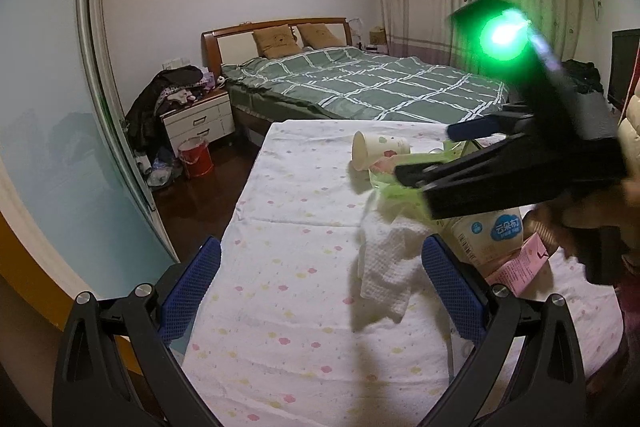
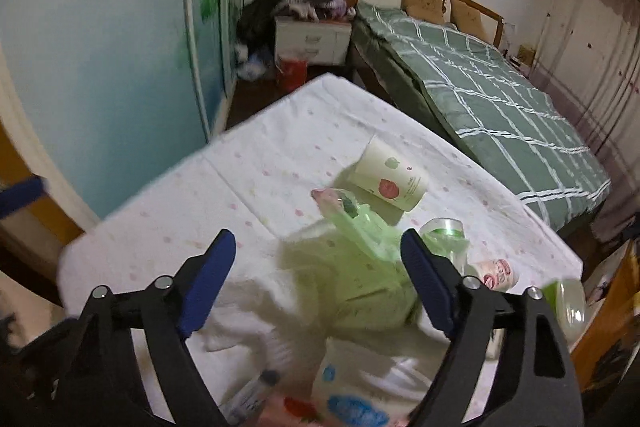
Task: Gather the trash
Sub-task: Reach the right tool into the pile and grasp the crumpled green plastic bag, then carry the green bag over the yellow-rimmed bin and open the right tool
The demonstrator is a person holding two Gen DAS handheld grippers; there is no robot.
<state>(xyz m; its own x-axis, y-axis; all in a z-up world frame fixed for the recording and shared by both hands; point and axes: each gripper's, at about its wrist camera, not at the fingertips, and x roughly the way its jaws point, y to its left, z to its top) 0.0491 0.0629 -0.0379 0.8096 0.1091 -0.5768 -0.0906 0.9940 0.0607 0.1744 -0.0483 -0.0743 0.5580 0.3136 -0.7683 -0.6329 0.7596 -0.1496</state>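
The left claw (image 1: 320,291) is held low over the near part of the table (image 1: 280,347), pitched downward, its blue pads spread wide with nothing pressed between them. A white paper towel (image 1: 384,259) is seen lying crumpled between the pads, nearer the right one. The right claw (image 2: 318,283) is angled steeply down over the heap of trash, its jaws apart and gripping nothing; a pale green plastic bag (image 2: 360,267) lies in the gap beneath them, and contact cannot be told through the blur. In the left wrist view the right claw's black body is thrust in from the right above the bag, a green lamp glowing on it.

A tipped paper cup (image 2: 390,177) is found just beyond the bag. A white pouch with blue print (image 1: 490,235) and a pink packet (image 1: 520,263) lie beside the towel. A bed (image 1: 360,83) with a green checked cover stands past the table.
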